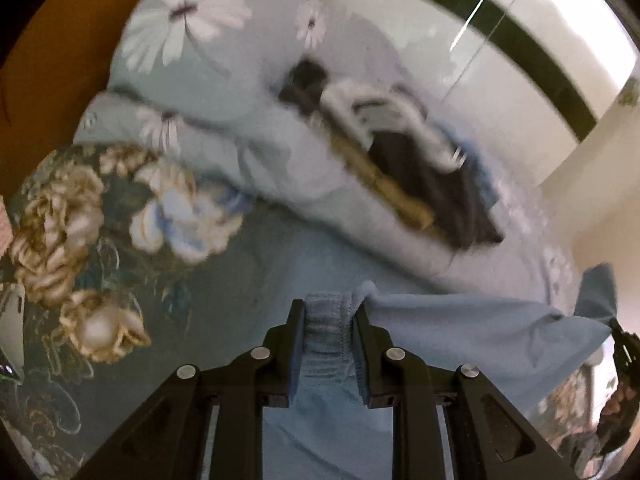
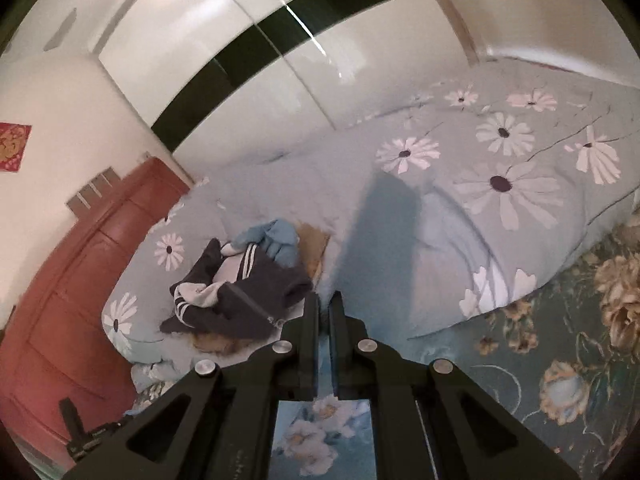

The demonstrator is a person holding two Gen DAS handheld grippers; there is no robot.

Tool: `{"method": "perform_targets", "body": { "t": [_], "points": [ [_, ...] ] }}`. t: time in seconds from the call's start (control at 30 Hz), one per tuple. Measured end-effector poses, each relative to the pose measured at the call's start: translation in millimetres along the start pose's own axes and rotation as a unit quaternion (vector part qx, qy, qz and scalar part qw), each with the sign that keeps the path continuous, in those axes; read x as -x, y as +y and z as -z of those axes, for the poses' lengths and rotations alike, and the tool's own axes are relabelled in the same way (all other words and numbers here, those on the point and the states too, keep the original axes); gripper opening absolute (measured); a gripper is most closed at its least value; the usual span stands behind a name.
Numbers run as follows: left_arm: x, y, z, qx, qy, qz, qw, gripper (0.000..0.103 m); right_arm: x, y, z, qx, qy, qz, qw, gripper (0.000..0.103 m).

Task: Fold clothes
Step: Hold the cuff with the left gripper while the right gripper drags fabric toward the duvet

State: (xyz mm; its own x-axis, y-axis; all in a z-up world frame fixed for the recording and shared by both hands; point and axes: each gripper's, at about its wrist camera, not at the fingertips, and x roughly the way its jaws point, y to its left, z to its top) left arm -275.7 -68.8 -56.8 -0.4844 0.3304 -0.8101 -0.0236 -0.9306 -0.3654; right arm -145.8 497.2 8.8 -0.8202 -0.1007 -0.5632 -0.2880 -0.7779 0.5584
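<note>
The left tool (image 1: 329,312) holds a light blue garment (image 1: 460,332). Its two black fingers (image 1: 297,320) pinch a bunched, stitched edge of the cloth between them. From there the blue cloth stretches away to the right of this tool, up off the bed. At the far right edge of the left view, the right tool (image 1: 624,344) grips the other end of the same cloth, though that part is small and blurry.

In the right view, the right tool (image 2: 324,304) has its fingers (image 2: 311,320) almost together, with only a thin gap. A strip of blue shows in that gap. A blue blurry shape (image 2: 384,240) rises just ahead of its tips.

Under both tools lies the bed, with a dark flowered sheet (image 2: 560,360) near them and a pale blue quilt with white daisies (image 2: 500,168) farther ahead.

Ahead and to the left of the right tool, a pile of clothes (image 2: 240,292) sits on the quilt. It has a dark piece with white stripes, something blue on the far side, and something tan underneath. A red-brown wooden headboard (image 2: 80,288) stands far to the left.
</note>
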Motion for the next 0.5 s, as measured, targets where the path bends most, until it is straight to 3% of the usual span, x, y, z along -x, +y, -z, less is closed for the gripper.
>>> {"method": "perform_targets", "body": {
  "t": [0.1,0.23,0.33,0.5],
  "points": [
    [-34,11,12,0.013,0.036,-0.013,0.9992,0.024,-26,-61,43,-0.082,0.059,0.044,0.994,0.004],
    [-60,22,17,0.04,0.057,-0.015,0.9974,0.024,-42,-138,101,-0.208,0.106,0.077,0.969,0.004],
    [-68,25,13,0.052,0.061,-0.012,0.9968,0.024,-39,-162,115,-0.237,0.115,0.091,0.96,0.004],
    [-75,20,9,0.049,0.06,-0.019,0.9968,0.024,-50,-153,77,-0.184,0.096,0.085,0.975,0.006]
  ]
}}
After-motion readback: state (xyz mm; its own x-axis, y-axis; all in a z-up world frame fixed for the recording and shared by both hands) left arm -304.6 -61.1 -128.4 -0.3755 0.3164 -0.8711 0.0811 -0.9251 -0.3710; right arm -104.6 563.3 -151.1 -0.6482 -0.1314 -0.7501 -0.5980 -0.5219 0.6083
